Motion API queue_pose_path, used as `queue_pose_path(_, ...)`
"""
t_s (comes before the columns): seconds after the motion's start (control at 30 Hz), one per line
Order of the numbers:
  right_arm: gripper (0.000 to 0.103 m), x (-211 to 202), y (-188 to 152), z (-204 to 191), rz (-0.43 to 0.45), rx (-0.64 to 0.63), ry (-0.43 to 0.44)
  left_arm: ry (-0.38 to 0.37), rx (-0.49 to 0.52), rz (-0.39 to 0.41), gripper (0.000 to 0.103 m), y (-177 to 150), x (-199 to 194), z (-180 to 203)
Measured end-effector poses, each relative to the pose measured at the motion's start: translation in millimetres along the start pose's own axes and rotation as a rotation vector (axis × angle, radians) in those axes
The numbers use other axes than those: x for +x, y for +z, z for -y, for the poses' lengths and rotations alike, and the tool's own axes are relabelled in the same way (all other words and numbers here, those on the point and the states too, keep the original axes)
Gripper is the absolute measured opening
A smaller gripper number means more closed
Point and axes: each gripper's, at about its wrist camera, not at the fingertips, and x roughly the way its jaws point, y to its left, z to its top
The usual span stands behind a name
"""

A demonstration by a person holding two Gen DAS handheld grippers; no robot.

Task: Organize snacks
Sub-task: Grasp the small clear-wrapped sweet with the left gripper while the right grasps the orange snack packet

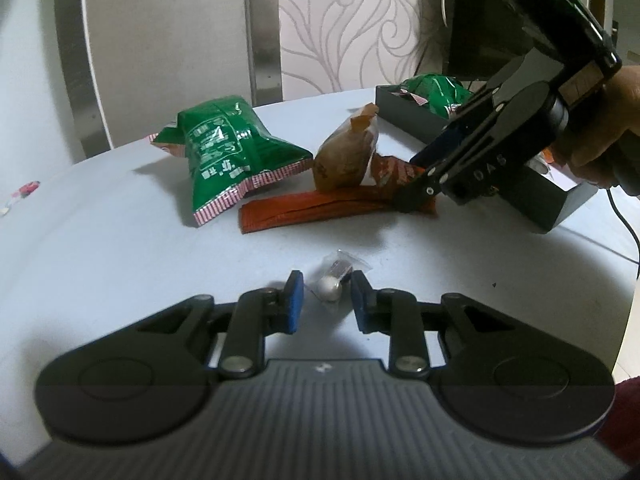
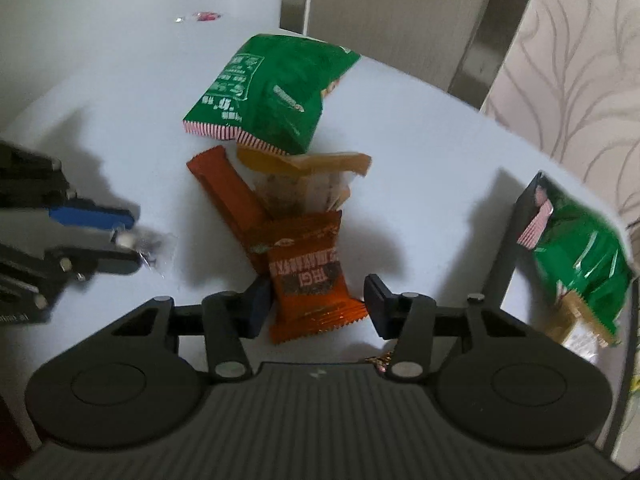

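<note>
orange snack pack (image 2: 310,280) w/ unreadable inverted print, "0a5" on right gripper (image 1: 414,196)

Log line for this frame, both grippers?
left gripper: shut on candy | right gripper: open, astride orange packet | box: holds green bag

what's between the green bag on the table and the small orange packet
A clear-wrapped brown snack and a long orange bar lie between the green bag and orange packet, seen from the right wrist.

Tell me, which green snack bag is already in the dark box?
The green bag at the right, inside the dark box. The other green bag lies on the table behind the orange packets.
</note>
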Motion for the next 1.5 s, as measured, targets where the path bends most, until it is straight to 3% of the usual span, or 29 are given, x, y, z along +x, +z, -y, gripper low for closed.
queue_pose_path(0.07,0.042,-0.5,0.7,-0.4,0.001,0.012,0.001,0.007,0.003,0.0,0.029,0.8,0.8,0.8)
queue_pose_path(0.33,0.042,-26.7,-21.3,-24.9,-0.004,0.101,0.008,0.024,0.022,0.001,0.03,2.7,4.6,4.2)
queue_pose_path(0.6,0.042,-43.5,-51.0,-46.8,0.0,0.204,-0.04,0.016,0.041,-0.001,0.029,1.3,3.4,5.3)
queue_pose_path(0.8,0.044,-41.5,-53.5,-52.7,0.021,0.234,-0.089,0.016,0.034,-0.012,0.041,5.3,7.9,1.7)
queue_pose_path(0.9,0.042,-42.7,-53.9,-56.8,0.02,0.232,-0.098,-0.002,0.033,-0.012,0.037,6.9,9.2,0.6)
queue_pose_path(0.93,0.042,-43.4,-53.8,-57.6,0.02,0.24,-0.095,-0.009,0.039,-0.009,0.029,6.7,8.8,1.2)
queue_pose_path(1.03,0.042,-48.2,-56.1,-60.9,0.026,0.272,-0.087,-0.017,0.069,-0.009,0.024,7.1,8.4,6.0)
queue_pose_path(1.5,0.042,-79.2,-65.1,-65.9,0.084,0.384,-0.062,0.02,0.043,0.026,0.022,14.3,1.7,2.3)
